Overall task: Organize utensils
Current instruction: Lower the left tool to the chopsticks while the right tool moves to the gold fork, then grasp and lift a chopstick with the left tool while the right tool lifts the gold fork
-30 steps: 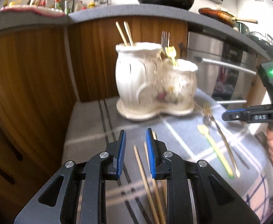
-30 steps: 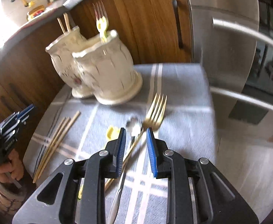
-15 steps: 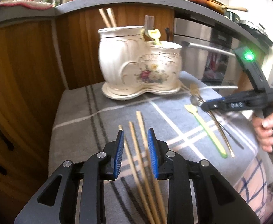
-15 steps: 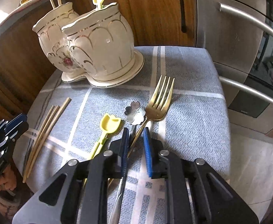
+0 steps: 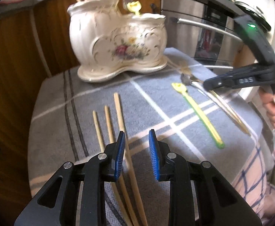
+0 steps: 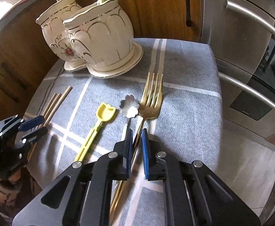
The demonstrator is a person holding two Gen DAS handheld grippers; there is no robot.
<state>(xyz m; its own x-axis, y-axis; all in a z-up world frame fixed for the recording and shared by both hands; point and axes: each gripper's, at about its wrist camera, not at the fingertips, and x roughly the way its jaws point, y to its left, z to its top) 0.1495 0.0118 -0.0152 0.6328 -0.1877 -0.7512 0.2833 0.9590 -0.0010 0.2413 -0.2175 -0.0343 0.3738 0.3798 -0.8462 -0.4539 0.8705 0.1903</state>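
Right claw [image 6: 136, 137]: since a second ago I have brought it down over the gold metal fork [image 6: 152, 101] and narrowed the jaws from a medium gap to a slim one. The fork's handle now runs between the blue pads. I cannot tell whether the pads are pressing it yet, since a thin gap shows on either side.

The fork lies flat on the grey checked cloth [image 6: 184, 113], tines toward 12 o'clock. The silver flower-bowled spoon [image 6: 129, 107] touches it at its 9 o'clock side, and the yellow plastic tulip-headed spoon [image 6: 105, 113] lies farther out at 9 o'clock.

Left claw [image 5: 136, 143]: jaws apart, moderately wide, holding nothing. It has shifted sideways over the last second; the three wooden chopsticks [image 5: 116, 116] now sit mostly at its 9 o'clock edge, the longest passing just inside the left pad.

The cream ceramic double utensil holder with floral print [image 6: 99, 37] stands at 11 o'clock of the right claw, already containing chopsticks, a fork and a yellow spoon.

Assessment: the fork pickup is imminent but unconfirmed. The spoon handle lying beside the fork's may be caught in the same grip. Five utensils remain loose on the cloth.
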